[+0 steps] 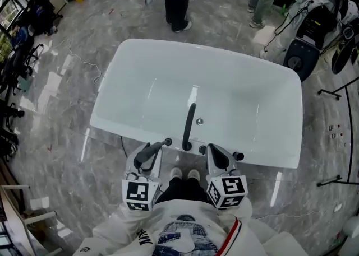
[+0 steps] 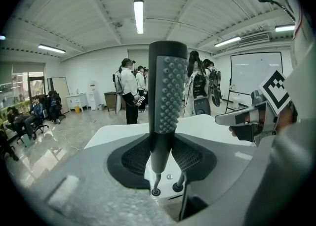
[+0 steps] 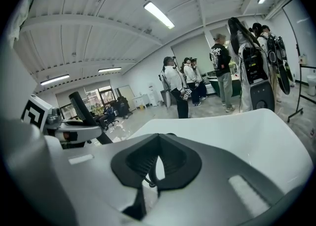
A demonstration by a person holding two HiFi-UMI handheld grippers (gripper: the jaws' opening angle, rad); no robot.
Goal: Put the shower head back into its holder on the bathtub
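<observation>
While clamped, one showerhead (one bathtub)

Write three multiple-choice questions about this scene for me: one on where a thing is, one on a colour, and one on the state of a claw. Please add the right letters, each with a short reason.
1. Where is the dark grey shower head with the studded handle?
A. lying inside the tub
B. held in the left claw
C. on the floor

2. What colour is the large glossy bathtub?
A. white
B. black
C. green

3. How is the right claw?
A. gripping a hose
B. wide open around a tap
C. closed, with nothing in it

Answers:
1 B: the left gripper view shows that claw pressing on the handle from both sides.
2 A: the head view shows a white tub.
3 C: the right gripper view shows that claw closed with nothing in it.
</observation>
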